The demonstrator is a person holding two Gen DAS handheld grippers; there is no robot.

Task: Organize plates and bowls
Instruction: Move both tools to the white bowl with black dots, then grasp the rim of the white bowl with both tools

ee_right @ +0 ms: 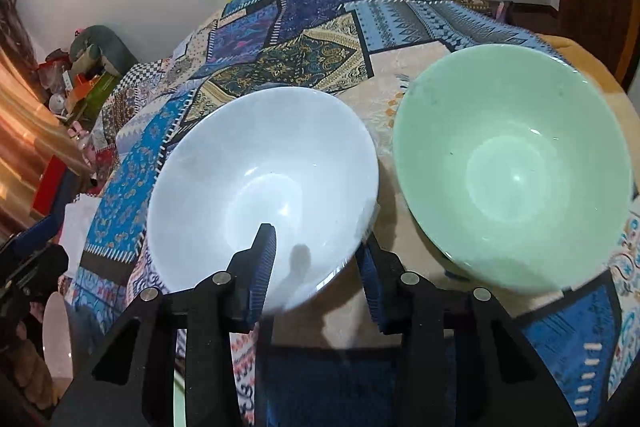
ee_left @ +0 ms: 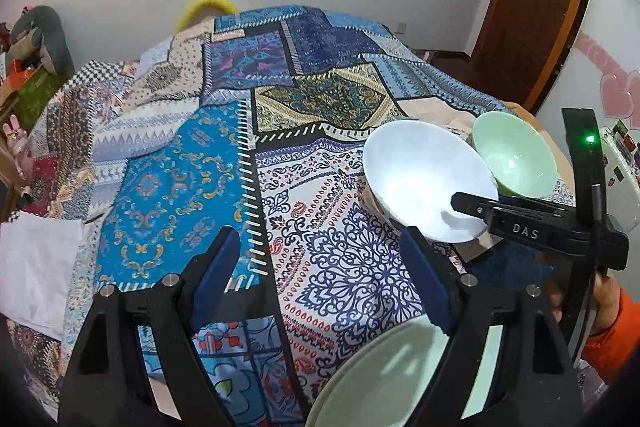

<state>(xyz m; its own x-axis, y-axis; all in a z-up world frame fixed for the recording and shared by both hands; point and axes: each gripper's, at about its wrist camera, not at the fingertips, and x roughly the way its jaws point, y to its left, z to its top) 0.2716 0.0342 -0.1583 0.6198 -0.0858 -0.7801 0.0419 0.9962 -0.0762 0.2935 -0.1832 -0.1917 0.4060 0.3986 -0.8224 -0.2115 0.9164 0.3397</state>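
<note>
A white bowl (ee_right: 260, 187) and a pale green bowl (ee_right: 512, 167) stand side by side on a table under a patchwork cloth (ee_right: 320, 27). My right gripper (ee_right: 316, 239) straddles the white bowl's near rim, one finger (ee_right: 262, 267) inside and the other outside against the wall. The inner pad stands off the wall, so the gripper is open. In the left wrist view, the white bowl (ee_left: 424, 179) and green bowl (ee_left: 516, 155) sit at the right. My left gripper (ee_left: 320, 233) hangs open over bare cloth. A pale green plate (ee_left: 380, 379) lies below its right finger.
A hand in an orange sleeve (ee_left: 612, 315) holds the right gripper. A white sheet (ee_left: 36, 259) lies at the table's left edge. Clutter and a grey cushion (ee_left: 40, 39) sit beyond it. A wooden door frame (ee_left: 532, 7) stands at the far right.
</note>
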